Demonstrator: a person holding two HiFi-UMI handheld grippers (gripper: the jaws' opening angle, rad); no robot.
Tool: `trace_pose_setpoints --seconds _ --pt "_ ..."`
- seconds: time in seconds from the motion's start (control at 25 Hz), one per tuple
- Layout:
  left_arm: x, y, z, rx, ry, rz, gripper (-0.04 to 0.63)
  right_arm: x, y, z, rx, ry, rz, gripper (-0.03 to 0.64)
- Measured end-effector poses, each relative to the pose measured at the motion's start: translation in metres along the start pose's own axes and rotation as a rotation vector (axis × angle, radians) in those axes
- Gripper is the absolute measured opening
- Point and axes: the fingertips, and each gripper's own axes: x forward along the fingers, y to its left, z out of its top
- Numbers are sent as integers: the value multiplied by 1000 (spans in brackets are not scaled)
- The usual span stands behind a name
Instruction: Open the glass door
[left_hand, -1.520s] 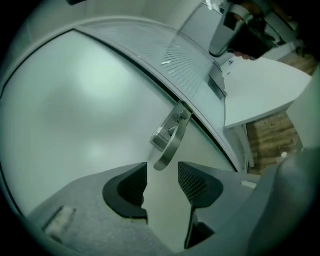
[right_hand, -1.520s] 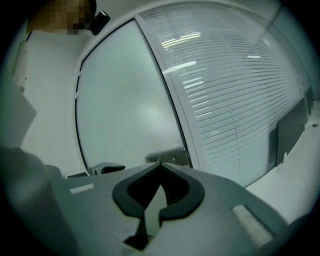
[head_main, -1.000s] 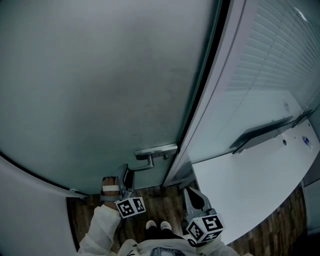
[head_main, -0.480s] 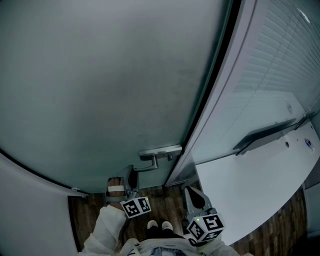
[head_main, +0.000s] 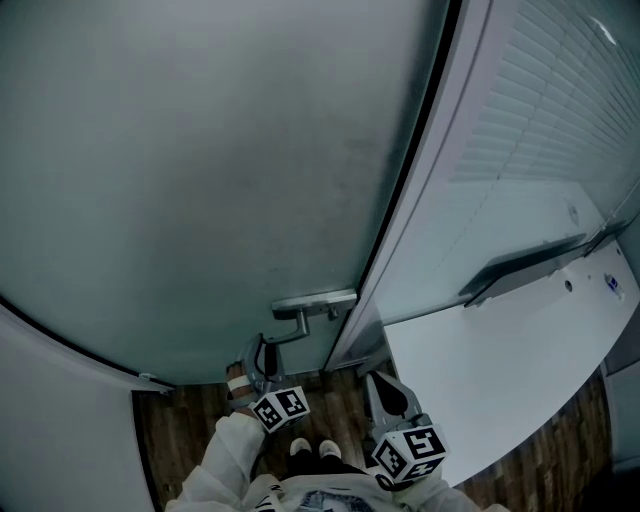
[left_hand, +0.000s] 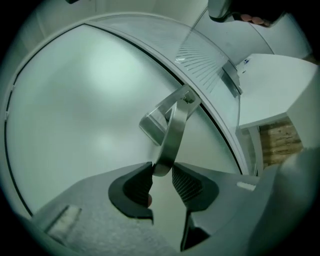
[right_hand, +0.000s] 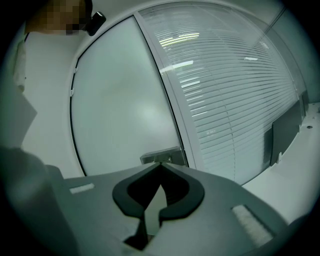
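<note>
The frosted glass door (head_main: 200, 180) fills the head view, with a metal lever handle (head_main: 285, 330) low on its right edge. My left gripper (head_main: 262, 352) has the free end of the lever (left_hand: 172, 135) between its ribbed pads. Its jaws are closing, and both tips (left_hand: 162, 172) touch the metal. The lever slopes down towards the gripper. My right gripper (head_main: 385, 390) hangs apart to the right, below the door frame. Its jaws (right_hand: 160, 165) are shut with nothing between them and point at the handle's plate (right_hand: 160, 157).
A glass partition with slatted blinds (head_main: 540, 110) stands right of the dark door frame (head_main: 420, 200). A white counter (head_main: 500, 370) juts out below it. A white wall (head_main: 60, 430) closes the left side. The person's shoes (head_main: 320, 450) stand on the wood floor (head_main: 190, 430).
My left gripper has rolled and sunk a little, and its marker cube has shifted right. Its jaws have narrowed onto the lever's end. The right gripper has not moved.
</note>
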Motion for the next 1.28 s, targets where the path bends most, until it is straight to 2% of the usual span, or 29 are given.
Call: trace_pose_setpoints --seconds 0.16,0.32,0.68,0.92,1.08,1.28 --pt "-15 -1 2 13 11 -7 121 -11 -4 -1 1 -2 7 3" --pt "-36 2 7 73 28 3 120 -24 -4 4 6 -6 27 3" --pt "-77 -17 -8 93 96 -12 112 -34 -6 -10 9 -8 94 3" --pt "-122 -15 -19 146 118 53 112 -58 4 -30 0 -21 145 3" --pt "-139 -10 -23 212 119 116 120 -61 3 -51 -1 -9 166 3" --pt "-146 5 -8 255 128 119 124 -67 8 -39 6 7 177 3"
